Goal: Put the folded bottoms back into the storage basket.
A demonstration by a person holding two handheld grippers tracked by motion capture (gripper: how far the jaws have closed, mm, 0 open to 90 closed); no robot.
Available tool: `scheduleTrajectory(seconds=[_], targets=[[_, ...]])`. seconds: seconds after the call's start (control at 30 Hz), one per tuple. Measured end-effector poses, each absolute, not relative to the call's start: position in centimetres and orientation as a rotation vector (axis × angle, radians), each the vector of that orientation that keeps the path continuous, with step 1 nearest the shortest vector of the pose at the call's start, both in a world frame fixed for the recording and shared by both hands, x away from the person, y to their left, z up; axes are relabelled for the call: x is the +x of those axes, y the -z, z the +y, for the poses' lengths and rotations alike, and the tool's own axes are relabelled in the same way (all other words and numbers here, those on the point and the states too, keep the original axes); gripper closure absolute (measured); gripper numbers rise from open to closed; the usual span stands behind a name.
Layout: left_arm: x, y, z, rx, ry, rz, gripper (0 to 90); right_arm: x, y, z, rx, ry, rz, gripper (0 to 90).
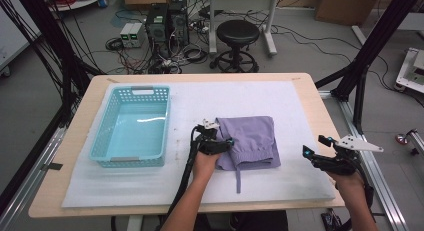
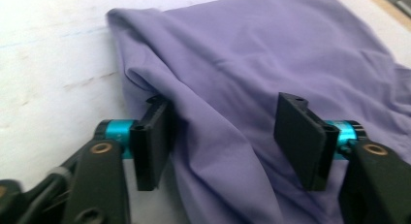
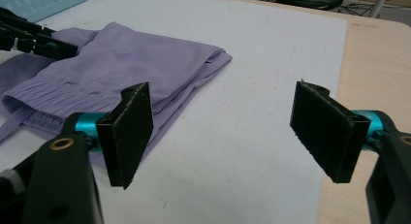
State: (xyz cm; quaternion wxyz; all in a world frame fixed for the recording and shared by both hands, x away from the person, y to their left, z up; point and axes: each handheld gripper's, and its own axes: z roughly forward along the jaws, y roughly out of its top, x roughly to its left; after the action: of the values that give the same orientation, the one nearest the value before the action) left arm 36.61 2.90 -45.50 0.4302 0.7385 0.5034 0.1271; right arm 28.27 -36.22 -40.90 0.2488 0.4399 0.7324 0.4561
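The table carries a white mat. A blue basket stands on the mat's left part. Right of it, mid-mat, lies the folded purple garment, long axis running toward the person, waistband and drawstring at the near end. The left gripper sits at the garment's left edge, jaws apart with a fold between them, unpinched. The right gripper hovers near the mat's right edge, jaws wide apart.

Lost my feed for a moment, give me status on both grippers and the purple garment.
Left gripper open, astride folded purple cloth garment. Right gripper open, apart from it. Light blue plastic basket clear beside it.
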Motion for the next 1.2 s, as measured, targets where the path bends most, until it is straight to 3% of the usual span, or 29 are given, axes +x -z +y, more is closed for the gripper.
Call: scheduleTrajectory(seconds=[0.27,0.4,0.47,0.6,0.83,0.87,1.0,1.1,1.2], targets=[[36.4,45.8,3.0,1.856,-0.340,1.263,40.5,28.3,40.9,-36.1,1.196,-1.242,2.001,23.9],[36.3,45.9,2.4,1.866,-0.268,1.176,76.3,28.3,40.9,-36.0,1.196,-1.242,2.005,24.0],[36.3,46.0,2.1,1.864,-0.247,1.162,84.4,28.3,40.9,-36.0,1.197,-1.243,2.005,24.0],[36.4,45.8,2.3,1.809,-0.209,1.146,86.3,28.3,40.9,-36.2,1.202,-1.245,1.999,24.0],[36.3,45.2,2.4,1.711,-0.136,1.059,85.6,28.3,41.0,-36.1,1.194,-1.239,2.008,24.0],[36.4,45.4,2.3,1.704,-0.115,1.065,82.3,28.3,41.0,-36.1,1.194,-1.237,2.008,24.0],[36.6,45.9,2.4,1.752,-0.163,1.173,53.8,28.3,41.0,-36.1,1.195,-1.236,2.009,24.2],[36.7,46.0,2.6,1.768,-0.187,1.229,43.9,28.3,41.0,-36.0,1.197,-1.238,2.011,24.2],[36.8,46.1,2.7,1.762,-0.189,1.245,41.4,28.3,41.0,-36.0,1.191,-1.236,2.017,24.2]])
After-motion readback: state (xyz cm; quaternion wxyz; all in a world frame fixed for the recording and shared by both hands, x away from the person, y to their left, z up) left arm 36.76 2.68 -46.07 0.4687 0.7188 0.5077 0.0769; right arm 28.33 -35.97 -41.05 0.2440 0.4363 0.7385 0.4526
